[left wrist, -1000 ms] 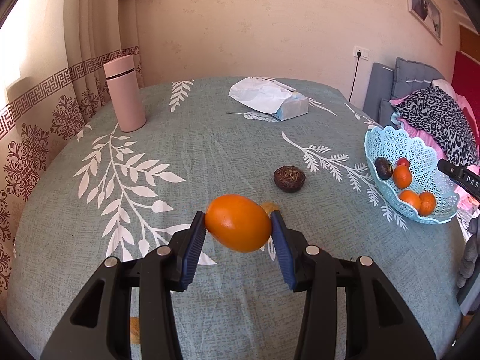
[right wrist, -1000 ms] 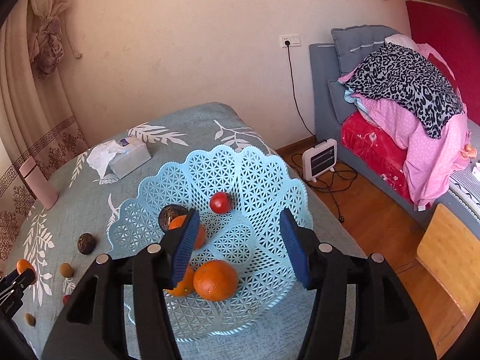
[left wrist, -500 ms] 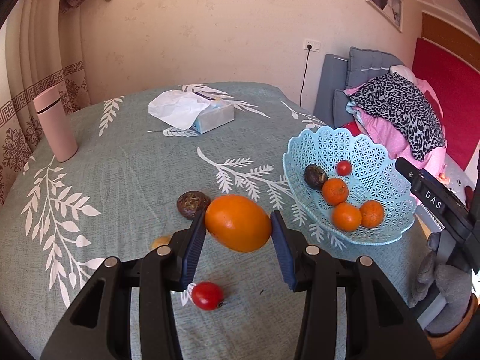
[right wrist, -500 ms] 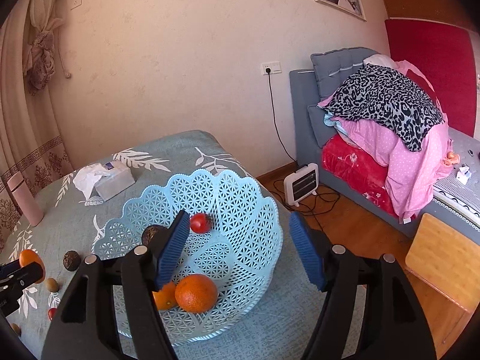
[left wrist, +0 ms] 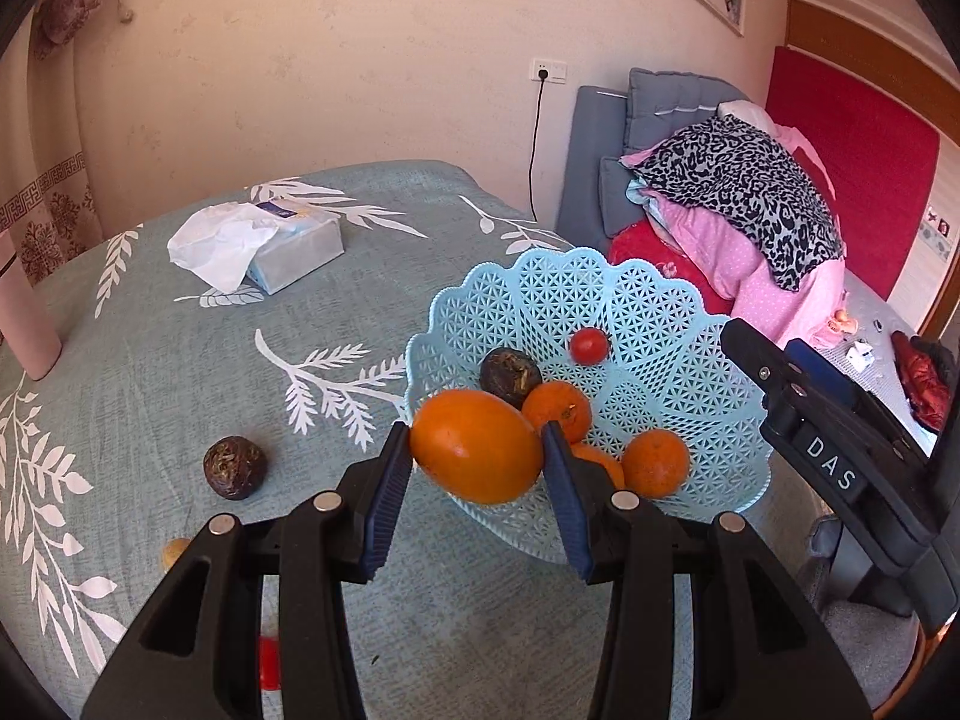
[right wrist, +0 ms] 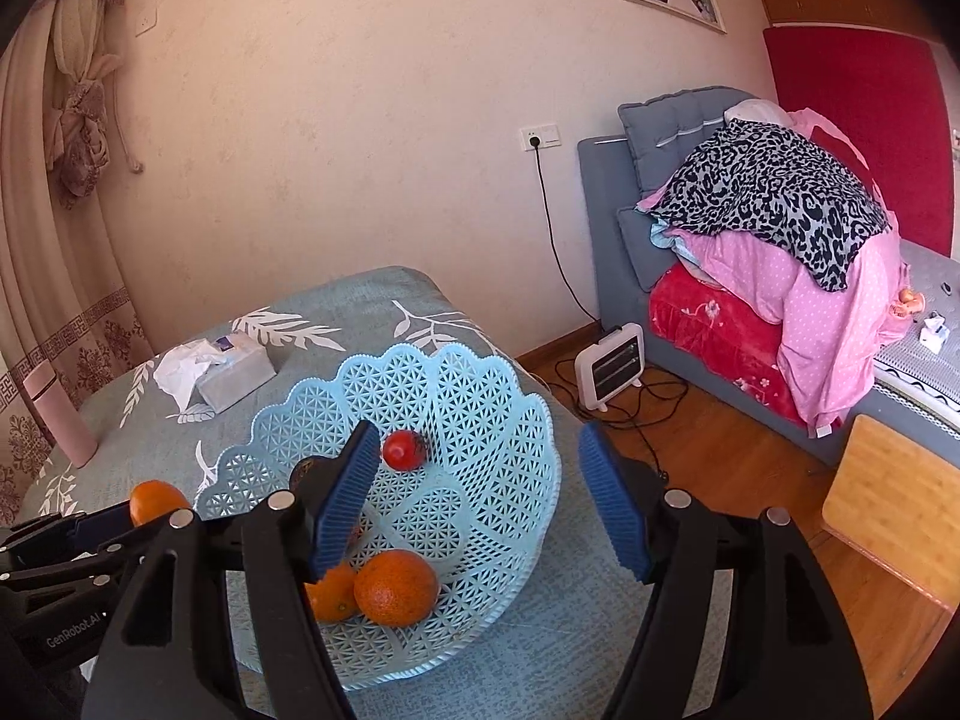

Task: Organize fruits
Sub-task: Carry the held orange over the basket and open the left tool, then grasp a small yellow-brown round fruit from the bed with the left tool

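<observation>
Orange carried to the basket's edge

Left wrist view: the left tongs [left wrist: 477, 462] were clamped on the orange [left wrist: 476, 447], held above the near rim of the blue basket [left wrist: 678, 312], apparently for dropping in; a dark fruit [left wrist: 234, 467] lay loose on the desk [left wrist: 150, 372]. Right wrist view: the right tongs [right wrist: 480, 504] gaped wide and empty over the basket [right wrist: 480, 396], likely idle.

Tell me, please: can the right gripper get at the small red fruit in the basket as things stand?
Probably yes. The right gripper is open and empty, above the blue basket, and the red fruit lies uncovered near its left finger. The left gripper, holding the orange, stands at the basket's opposite rim.
</observation>
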The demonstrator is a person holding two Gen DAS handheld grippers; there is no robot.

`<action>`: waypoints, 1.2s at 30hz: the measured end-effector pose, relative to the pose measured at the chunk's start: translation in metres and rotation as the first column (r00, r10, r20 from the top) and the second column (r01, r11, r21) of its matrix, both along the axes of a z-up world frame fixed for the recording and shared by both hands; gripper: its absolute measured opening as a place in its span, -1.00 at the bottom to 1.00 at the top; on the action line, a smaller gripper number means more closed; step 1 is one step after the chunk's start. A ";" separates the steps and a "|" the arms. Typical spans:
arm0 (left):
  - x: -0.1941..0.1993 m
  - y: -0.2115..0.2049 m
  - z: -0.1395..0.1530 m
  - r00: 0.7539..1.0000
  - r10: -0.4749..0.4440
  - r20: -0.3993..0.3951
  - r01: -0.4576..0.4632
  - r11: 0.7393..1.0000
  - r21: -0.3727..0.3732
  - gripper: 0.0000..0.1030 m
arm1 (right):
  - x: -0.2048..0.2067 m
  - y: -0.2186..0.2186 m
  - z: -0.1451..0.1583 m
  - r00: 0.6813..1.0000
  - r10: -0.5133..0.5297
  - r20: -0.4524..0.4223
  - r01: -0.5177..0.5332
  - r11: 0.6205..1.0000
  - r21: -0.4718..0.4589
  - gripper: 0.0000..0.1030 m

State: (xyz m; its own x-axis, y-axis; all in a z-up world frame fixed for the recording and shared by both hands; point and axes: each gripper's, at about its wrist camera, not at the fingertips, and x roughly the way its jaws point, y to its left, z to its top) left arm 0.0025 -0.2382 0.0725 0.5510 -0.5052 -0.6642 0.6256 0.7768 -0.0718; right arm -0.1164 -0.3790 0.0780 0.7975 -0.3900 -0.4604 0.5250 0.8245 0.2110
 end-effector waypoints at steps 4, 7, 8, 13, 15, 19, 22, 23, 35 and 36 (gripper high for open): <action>0.003 -0.005 -0.005 0.999 -0.014 -0.033 0.014 1.000 -0.025 0.16 | 0.000 -0.001 0.000 1.000 0.005 -0.006 -0.005 1.000 0.007 0.37; 0.003 -0.001 -0.004 1.000 -0.007 -0.024 0.007 1.000 -0.020 0.18 | 0.001 -0.002 -0.001 1.000 0.002 -0.006 -0.002 1.000 0.008 0.37; 0.003 0.002 -0.004 1.000 0.000 -0.021 0.000 1.000 -0.019 0.19 | 0.001 -0.002 -0.001 1.000 0.001 -0.005 -0.001 1.000 0.008 0.37; 0.009 0.024 0.001 0.999 0.052 -0.013 -0.052 0.998 -0.030 0.36 | 0.002 0.000 -0.001 1.000 0.000 -0.006 0.000 1.000 -0.001 0.38; 0.013 0.033 0.002 0.997 0.074 -0.020 -0.075 0.997 -0.031 0.38 | 0.002 0.001 -0.001 1.000 -0.001 -0.005 0.001 1.000 -0.006 0.38; 0.022 0.051 0.005 0.992 0.120 -0.029 -0.121 0.992 -0.029 0.47 | 0.002 0.002 -0.001 1.000 0.000 -0.007 0.000 1.000 -0.011 0.40; 0.027 0.067 0.008 0.988 0.152 -0.022 -0.152 0.988 -0.031 0.47 | 0.001 0.003 -0.001 1.000 -0.001 -0.006 0.001 1.000 -0.012 0.40; 0.027 0.072 0.009 0.987 0.161 -0.019 -0.162 0.986 -0.033 0.47 | 0.001 0.003 -0.001 1.000 -0.001 -0.006 0.001 1.000 -0.013 0.40; 0.050 0.128 0.009 0.952 0.303 -0.036 -0.304 0.952 -0.031 0.47 | 0.002 0.009 0.000 1.000 0.013 -0.004 -0.013 0.999 -0.037 0.51; 0.052 0.131 0.006 0.949 0.313 -0.044 -0.314 0.949 -0.028 0.47 | 0.001 0.011 0.000 1.000 0.014 -0.001 -0.014 0.999 -0.046 0.58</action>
State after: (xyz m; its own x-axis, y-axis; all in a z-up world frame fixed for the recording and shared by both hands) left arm 0.0543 -0.1068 0.0787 0.6599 -0.3336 -0.6732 0.3469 0.9301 -0.1209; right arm -0.1149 -0.3683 0.0784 0.8029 -0.3992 -0.4427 0.5131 0.8408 0.1725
